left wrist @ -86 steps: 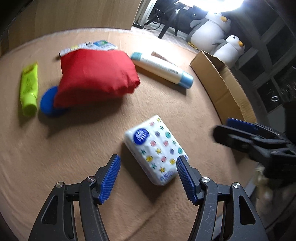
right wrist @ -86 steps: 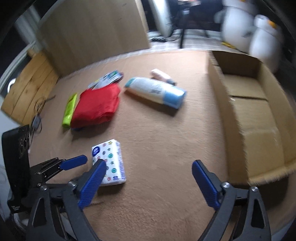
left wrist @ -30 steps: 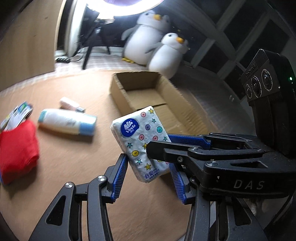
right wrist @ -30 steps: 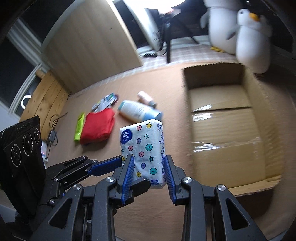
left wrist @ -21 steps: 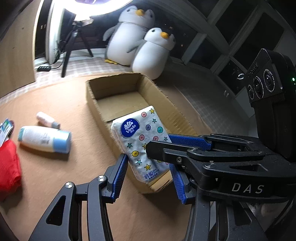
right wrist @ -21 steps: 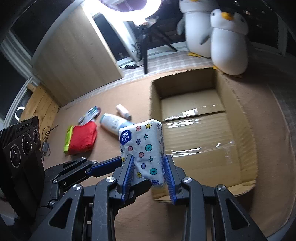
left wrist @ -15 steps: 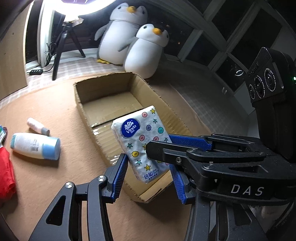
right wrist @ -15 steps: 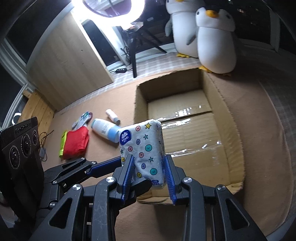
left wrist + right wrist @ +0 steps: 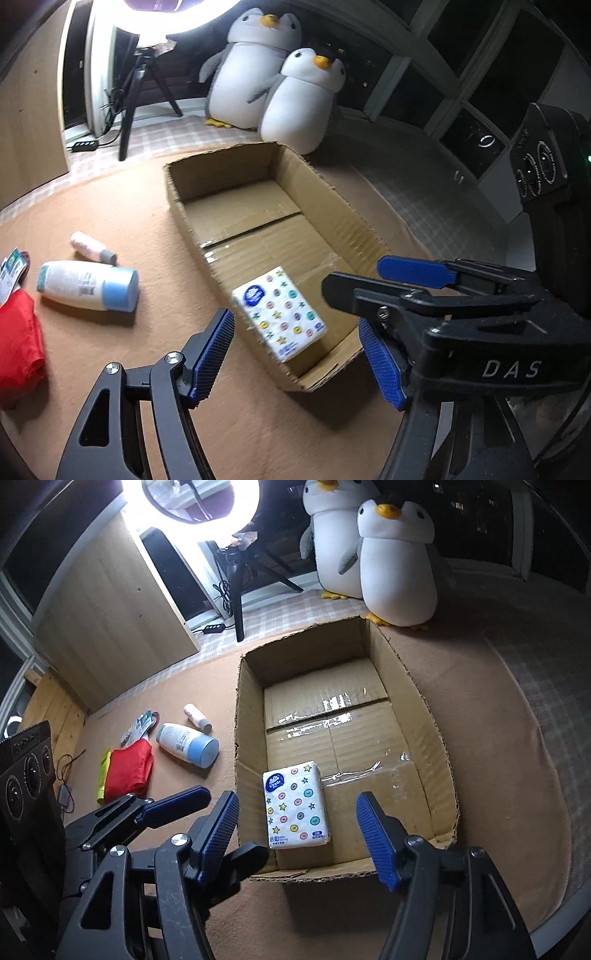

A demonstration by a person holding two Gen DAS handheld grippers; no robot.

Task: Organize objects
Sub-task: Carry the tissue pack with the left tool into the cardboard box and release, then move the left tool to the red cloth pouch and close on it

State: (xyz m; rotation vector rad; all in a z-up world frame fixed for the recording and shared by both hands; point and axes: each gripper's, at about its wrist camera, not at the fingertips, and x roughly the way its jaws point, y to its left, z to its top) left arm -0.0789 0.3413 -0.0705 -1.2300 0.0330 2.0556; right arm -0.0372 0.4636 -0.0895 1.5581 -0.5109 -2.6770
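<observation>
A white tissue pack with coloured dots and stars (image 9: 279, 313) (image 9: 295, 805) lies flat in the near left corner of an open cardboard box (image 9: 192, 236) (image 9: 428, 716) on the brown carpet. My left gripper (image 9: 301, 356) is open and empty, above the box's near end. My right gripper (image 9: 299, 836) is open and empty, just above the pack. Left of the box lie a white bottle with a blue cap (image 9: 88, 290) (image 9: 186, 744), a small pink-white bottle (image 9: 92, 247) (image 9: 197, 716), a red pouch (image 9: 16, 343) (image 9: 129, 768), a yellow-green tube (image 9: 103, 771) and a printed packet (image 9: 142, 725).
Two plush penguins (image 9: 280, 92) (image 9: 380, 554) stand behind the box. A ring light on a tripod (image 9: 199, 502) and a wooden panel (image 9: 110, 627) stand at the back left. The carpet's edge (image 9: 554, 812) curves past the box on the right.
Both grippers held the tissue pack over the box half a second ago. Both have opened, and the pack now lies on the box floor.
</observation>
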